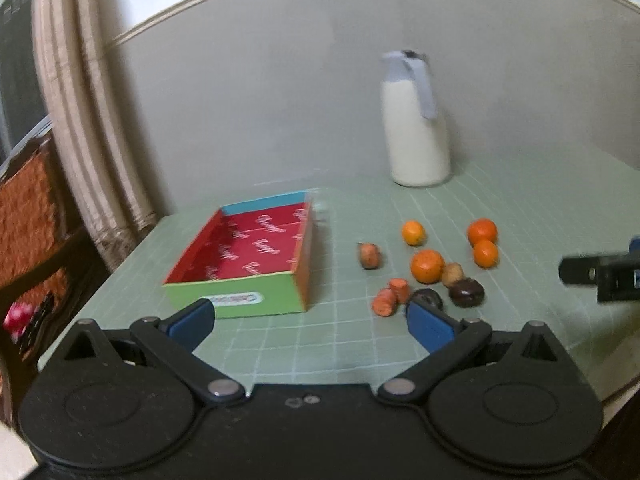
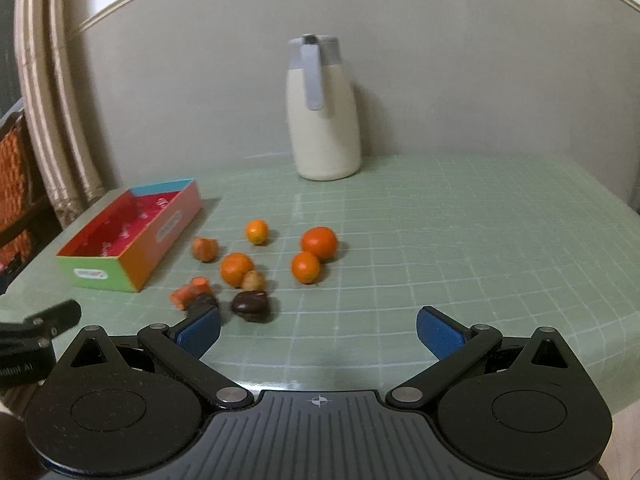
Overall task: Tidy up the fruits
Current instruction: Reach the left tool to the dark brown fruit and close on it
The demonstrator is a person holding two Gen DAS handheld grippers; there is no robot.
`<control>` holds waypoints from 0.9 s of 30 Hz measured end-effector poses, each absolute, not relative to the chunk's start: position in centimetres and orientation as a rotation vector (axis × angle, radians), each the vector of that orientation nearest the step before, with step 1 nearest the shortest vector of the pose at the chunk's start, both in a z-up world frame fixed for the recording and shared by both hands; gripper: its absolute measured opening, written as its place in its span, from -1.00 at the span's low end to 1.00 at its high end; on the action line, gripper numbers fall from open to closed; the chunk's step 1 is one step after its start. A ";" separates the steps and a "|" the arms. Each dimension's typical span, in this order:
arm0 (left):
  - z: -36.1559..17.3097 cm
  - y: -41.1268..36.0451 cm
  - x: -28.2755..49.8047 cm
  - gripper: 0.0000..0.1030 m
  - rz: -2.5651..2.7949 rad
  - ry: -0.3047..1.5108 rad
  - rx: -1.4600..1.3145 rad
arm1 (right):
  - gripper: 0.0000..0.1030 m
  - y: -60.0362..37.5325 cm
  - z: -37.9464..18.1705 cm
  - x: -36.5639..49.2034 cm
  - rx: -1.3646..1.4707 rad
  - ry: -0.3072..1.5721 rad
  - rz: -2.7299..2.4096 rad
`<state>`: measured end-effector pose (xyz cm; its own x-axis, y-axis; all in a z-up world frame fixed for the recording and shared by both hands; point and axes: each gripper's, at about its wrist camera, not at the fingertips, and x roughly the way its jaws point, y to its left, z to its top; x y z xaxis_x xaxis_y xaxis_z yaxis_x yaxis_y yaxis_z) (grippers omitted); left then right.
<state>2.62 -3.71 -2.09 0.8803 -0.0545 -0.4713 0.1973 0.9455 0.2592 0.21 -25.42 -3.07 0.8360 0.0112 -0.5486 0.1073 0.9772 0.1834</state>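
Note:
An open colourful box [image 1: 248, 256] with a red inside lies empty on the green mat; it also shows in the right wrist view [image 2: 132, 240]. Several oranges [image 1: 427, 266] [image 2: 319, 243], carrot pieces [image 1: 386, 301] [image 2: 205, 249], a small tan fruit [image 2: 253, 280] and dark fruits [image 1: 466, 292] [image 2: 251, 305] lie loose to the right of the box. My left gripper [image 1: 310, 322] is open and empty, just in front of the box and fruits. My right gripper [image 2: 319, 330] is open and empty, near the front of the mat.
A white jug [image 1: 418, 120] [image 2: 323, 110] with a grey lid stands at the back by the wall. The green gridded mat [image 2: 460, 240] covers the table. A curtain [image 1: 92, 120] and a wicker chair [image 1: 28, 208] stand to the left.

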 end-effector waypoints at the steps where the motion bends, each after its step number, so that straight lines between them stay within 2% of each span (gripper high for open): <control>1: -2.5 -4.2 3.0 0.79 -0.148 0.479 0.327 | 1.00 -25.8 -3.4 0.3 0.217 0.570 -0.064; 3: -3.4 -5.1 4.0 0.74 -0.187 0.496 0.353 | 1.00 -26.3 -3.7 0.3 0.221 0.547 -0.081; 6: -4.8 -6.3 5.7 0.51 -0.229 0.538 0.373 | 1.00 -27.0 -4.4 0.4 0.213 0.522 -0.112; 16: -8.9 -9.1 9.7 0.25 -0.343 0.609 0.392 | 1.00 -28.4 -6.7 1.4 0.197 0.483 -0.151; 27: -10.4 -9.7 11.7 0.14 -0.389 0.609 0.348 | 1.00 -28.3 -8.1 2.4 0.210 0.508 -0.141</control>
